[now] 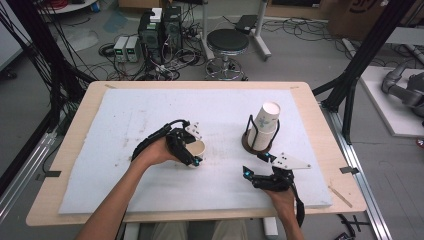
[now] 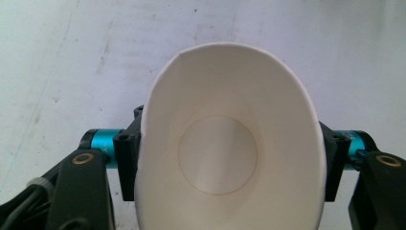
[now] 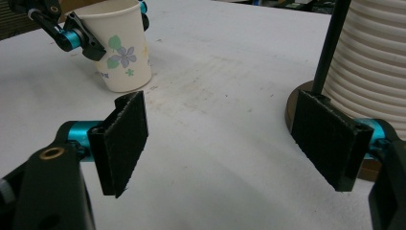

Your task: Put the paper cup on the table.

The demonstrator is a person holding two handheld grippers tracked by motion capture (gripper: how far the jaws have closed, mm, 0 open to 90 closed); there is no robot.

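Left tongs (image 1: 192,150) grip cup (image 1: 198,148), squeezed oval, standing on scuffed white foam sheet (image 1: 125,150) over wooden table (image 1: 75,130). Right tongs (image 1: 260,165) gape wide, nothing between, near cup stack (image 1: 263,127). Cables litter grey floor (image 1: 310,55).

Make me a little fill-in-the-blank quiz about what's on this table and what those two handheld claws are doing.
1. The left gripper is squeezing a paper ____.
2. The cup it grips has a ____ printed on its side.
3. The right gripper holds nothing; its jaws stand ____.
4. The stack of cups sits in a holder with black ____ rods.

Missing words: cup; flower; open; upright
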